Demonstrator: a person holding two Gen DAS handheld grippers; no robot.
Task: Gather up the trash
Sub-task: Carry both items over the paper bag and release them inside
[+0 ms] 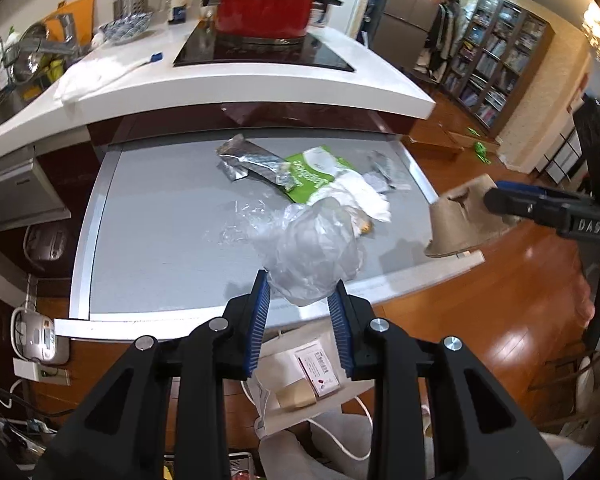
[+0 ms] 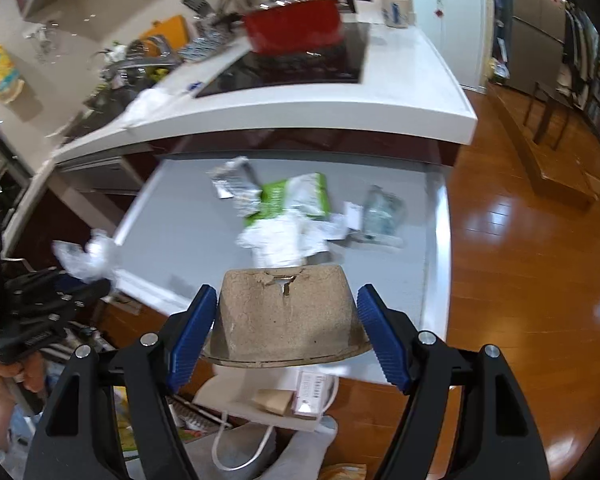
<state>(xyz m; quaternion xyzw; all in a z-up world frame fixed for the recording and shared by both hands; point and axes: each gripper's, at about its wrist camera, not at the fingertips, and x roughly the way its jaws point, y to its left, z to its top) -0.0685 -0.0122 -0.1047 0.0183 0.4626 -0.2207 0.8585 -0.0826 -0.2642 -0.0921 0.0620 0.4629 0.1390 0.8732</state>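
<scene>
Trash, two pieces lifted at once. Left gripper, lower centre of the left view, is pressed together on a crumpled clear plastic bag, which bulges above the pads. Right gripper, lower centre of the right view, pinches an upturned brown pulp bowl across its flared sides; a tear shows at the bowl's top edge. Both pieces hang above the near edge of the grey table. More litter lies mid-table: a foil wrapper, a green-and-white packet and white paper. A white paper bag stands open on the floor below the grippers, probably the collecting point. Judged best practice: keep both grips firm, carry each piece directly over the bag's mouth, and release low so the light plastic does not drift.
</scene>
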